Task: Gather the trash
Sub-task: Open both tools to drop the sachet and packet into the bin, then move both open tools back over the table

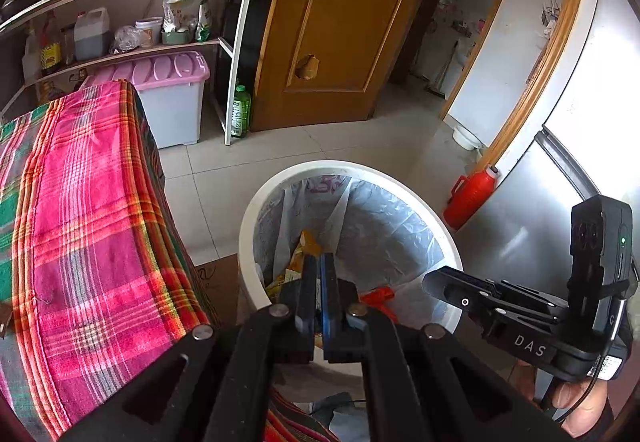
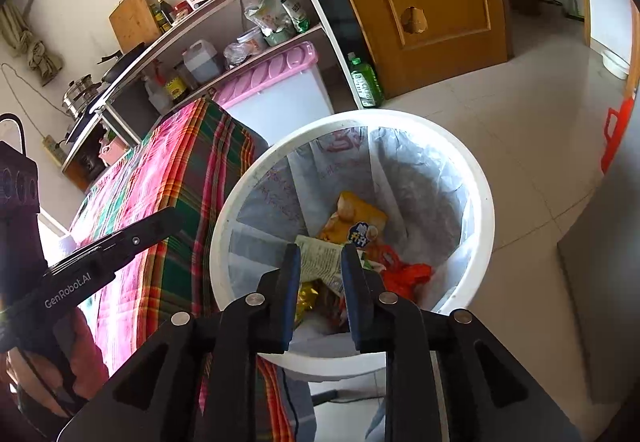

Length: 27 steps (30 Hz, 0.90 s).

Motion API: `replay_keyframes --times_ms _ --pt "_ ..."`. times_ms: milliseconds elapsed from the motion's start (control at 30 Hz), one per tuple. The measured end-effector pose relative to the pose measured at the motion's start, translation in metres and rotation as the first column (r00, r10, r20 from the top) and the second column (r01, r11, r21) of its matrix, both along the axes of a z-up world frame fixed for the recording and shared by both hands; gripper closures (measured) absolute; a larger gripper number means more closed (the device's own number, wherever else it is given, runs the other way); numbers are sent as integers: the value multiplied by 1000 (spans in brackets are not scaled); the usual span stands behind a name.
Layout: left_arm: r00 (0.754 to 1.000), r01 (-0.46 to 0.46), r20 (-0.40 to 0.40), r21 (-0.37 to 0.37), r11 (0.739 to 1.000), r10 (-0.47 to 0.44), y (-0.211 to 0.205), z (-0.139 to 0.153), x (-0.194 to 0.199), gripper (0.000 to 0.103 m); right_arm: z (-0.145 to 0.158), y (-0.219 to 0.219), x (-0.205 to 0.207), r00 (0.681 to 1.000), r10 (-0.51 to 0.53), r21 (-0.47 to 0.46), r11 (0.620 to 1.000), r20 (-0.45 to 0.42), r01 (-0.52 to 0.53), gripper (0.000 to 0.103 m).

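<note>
Beside the plaid-clothed counter [image 1: 92,210], a round white plastic bin [image 2: 486,210] with a crinkled translucent liner holds the trash: a glossy yellow snack bag [image 2: 356,218], a printed paper wrapper [image 2: 324,262], red plastic [image 2: 408,276]. Above it, left tongs [image 1: 319,262] are clenched empty. Right tongs [image 2: 320,262] are parted, released.

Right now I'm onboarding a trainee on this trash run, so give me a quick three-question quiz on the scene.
1. True or false: the white bin is lined with a plastic bag.
2. Which gripper has a visible gap between its fingers: A left gripper, B right gripper?
3. What covers the table beside the bin?

Key: 1 true. 2 B; the left one is shut and empty. 3 A pink and green plaid cloth.
</note>
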<state>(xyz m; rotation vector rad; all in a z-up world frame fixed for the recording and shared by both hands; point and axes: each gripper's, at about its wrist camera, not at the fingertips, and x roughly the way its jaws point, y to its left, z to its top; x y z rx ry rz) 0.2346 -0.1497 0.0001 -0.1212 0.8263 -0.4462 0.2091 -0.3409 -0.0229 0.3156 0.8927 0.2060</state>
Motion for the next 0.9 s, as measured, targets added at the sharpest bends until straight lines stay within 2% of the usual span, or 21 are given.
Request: replay_keyframes --times_ms 400,567,900 --pt "995 -57 75 -28 998 59 36 27 -31 99 37 23 -21 994 55 -19 998 95 -53 80" --pt "990 -93 104 -33 995 96 56 36 -45 88 50 42 -30 987 95 -29 995 127 -92 80" --pt "975 -167 145 -27 986 169 96 48 -73 81 66 83 -44 968 186 -54 982 169 -180 77"
